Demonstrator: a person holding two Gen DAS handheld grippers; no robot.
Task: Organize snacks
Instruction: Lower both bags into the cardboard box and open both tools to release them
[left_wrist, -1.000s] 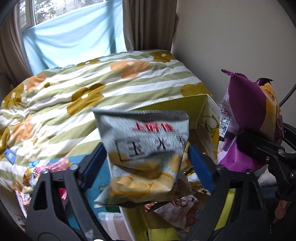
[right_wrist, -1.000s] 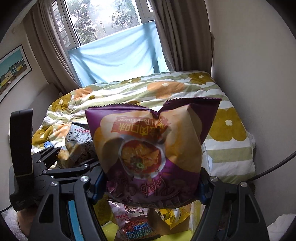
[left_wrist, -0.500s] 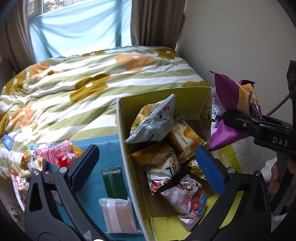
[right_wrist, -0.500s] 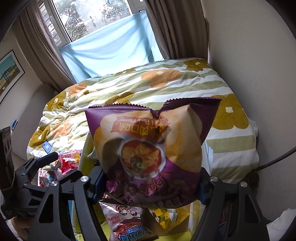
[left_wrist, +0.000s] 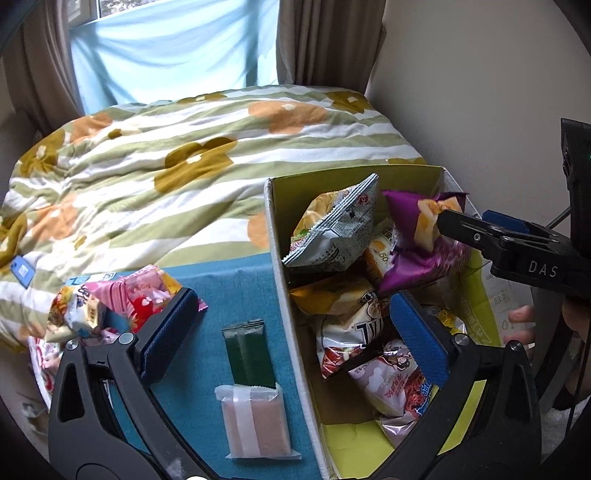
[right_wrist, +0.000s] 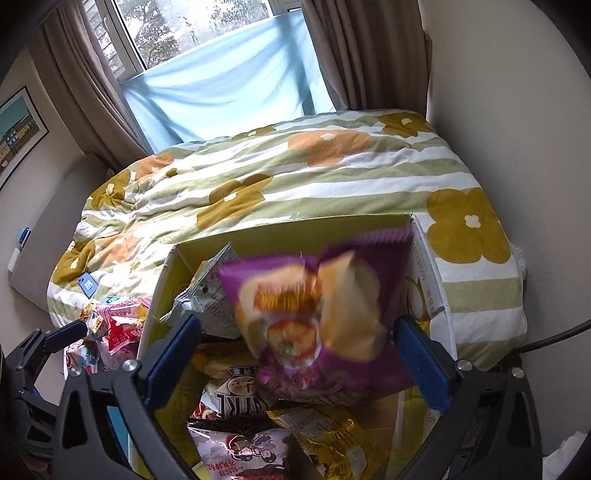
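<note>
I see a bed (right_wrist: 295, 177) under a floral striped quilt; daylit window (right_wrist: 177, 29), brown curtains (right_wrist: 362, 51); beige wall (right_wrist: 517, 110); framed picture (right_wrist: 18, 129).

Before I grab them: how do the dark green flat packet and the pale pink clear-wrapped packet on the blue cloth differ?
The dark green flat packet is opaque; the pale pink clear-wrapped packet has see-through film and a white band. The green is narrower and longer, the pink wider. Both lie flat on the blue cloth, end to end, outside the yellow cardboard box.
</note>
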